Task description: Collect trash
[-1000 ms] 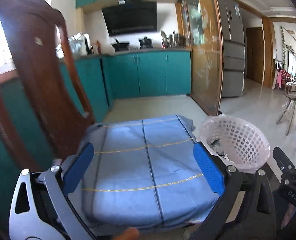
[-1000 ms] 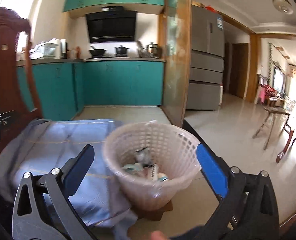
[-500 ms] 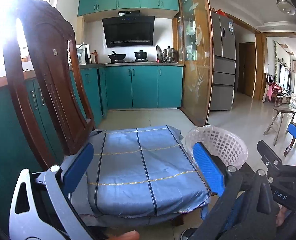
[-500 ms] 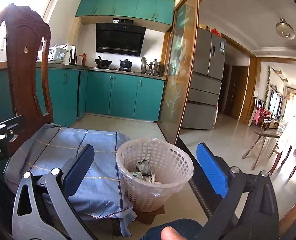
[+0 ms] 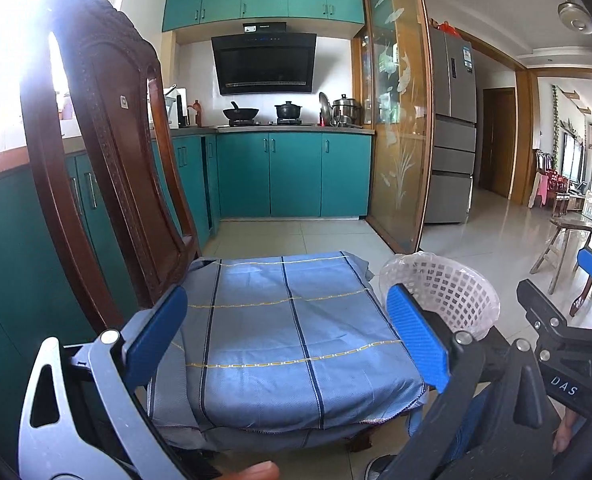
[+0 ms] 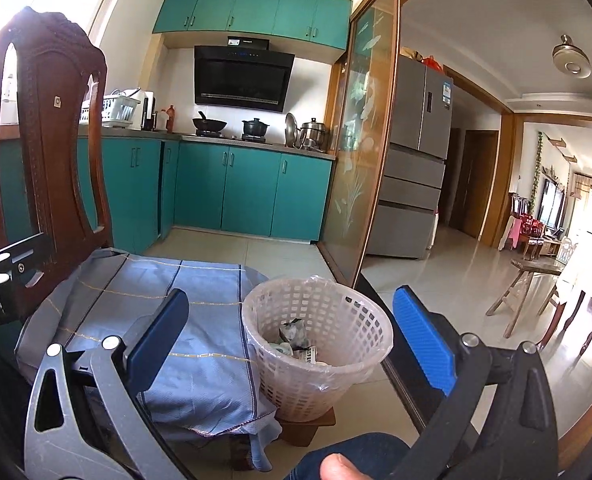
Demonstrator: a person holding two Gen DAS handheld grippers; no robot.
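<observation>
1. In the left wrist view, the left claw [image 5: 286, 340] fills the lower frame, released, its blue pads spread wide with nothing between them.
2. Past it, in the centre of that frame, lies a blue cloth [image 5: 288, 336] with dark stripes and yellow lines, draped over the seat of a dark wooden chair [image 5: 108, 152] whose back rises at the left.
3. The white mesh trash basket [image 5: 447, 292] stands just beside the cloth's right edge, right of centre; part of the right claw [image 5: 567, 312] shows at the right edge of that frame.
4. In the right wrist view, the right claw [image 6: 292, 340] is likewise released, holding nothing.
5. The basket [image 6: 315, 376] sits low in the centre of this frame between the spread pads, lined with a clear bag and resting on a small wooden stand [image 6: 307, 426] on the tiled floor [image 6: 435, 280].
6. Crumpled trash [image 6: 296, 340] lies inside the basket at its bottom.
7. Teal kitchen cabinets [image 6: 252, 196] run across the upper middle of both frames.
</observation>
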